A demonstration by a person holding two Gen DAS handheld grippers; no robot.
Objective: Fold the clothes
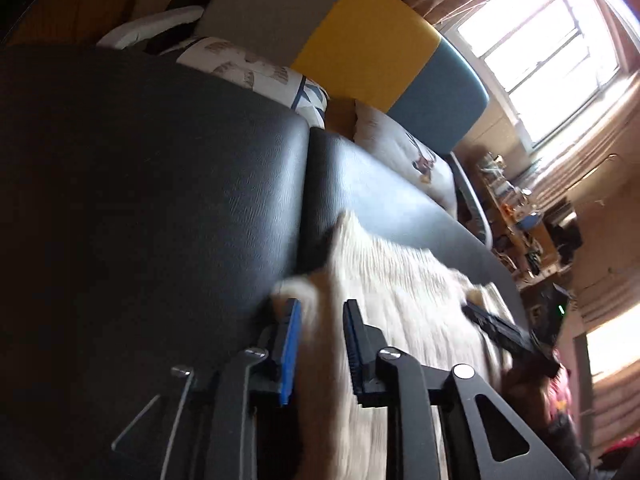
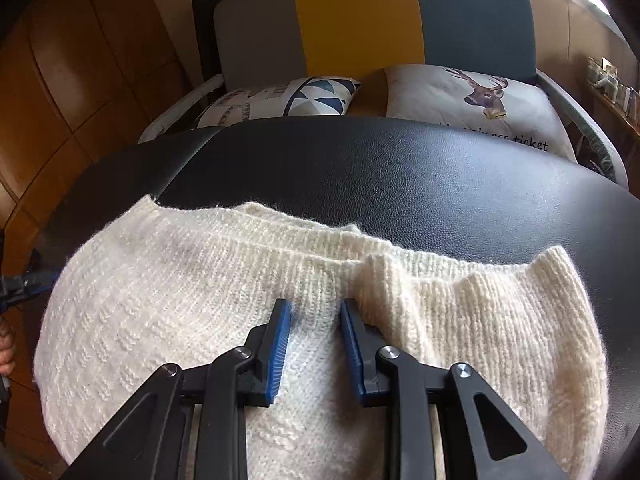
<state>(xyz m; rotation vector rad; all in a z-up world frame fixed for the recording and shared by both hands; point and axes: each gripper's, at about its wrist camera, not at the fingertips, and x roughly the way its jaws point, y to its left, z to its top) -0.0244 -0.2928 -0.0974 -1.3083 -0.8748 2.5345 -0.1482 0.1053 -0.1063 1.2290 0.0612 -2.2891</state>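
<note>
A cream knit sweater (image 2: 180, 280) lies spread on a black padded leather surface (image 2: 400, 168), its ribbed edge toward the far side. My right gripper (image 2: 315, 308) sits over the middle of the sweater. Its blue pads are a narrow gap apart, with raised knit pinched between them and a bunch of fabric just ahead. In the left wrist view, my left gripper (image 1: 322, 308) has the sweater's (image 1: 400, 280) blurred edge between its pads, at the seam between two black cushions (image 1: 160, 200). The right gripper (image 1: 500, 328) shows across the sweater. The left gripper (image 2: 20, 280) peeks in at the left edge.
Behind the black surface stands a sofa with a grey, yellow and blue back (image 2: 360, 20), holding a deer cushion (image 2: 460, 100) and a geometric cushion (image 2: 304, 96). A bright window (image 1: 540, 48) and a cluttered shelf (image 1: 520, 220) lie to the right. A person's hand (image 2: 6, 348) shows at the left.
</note>
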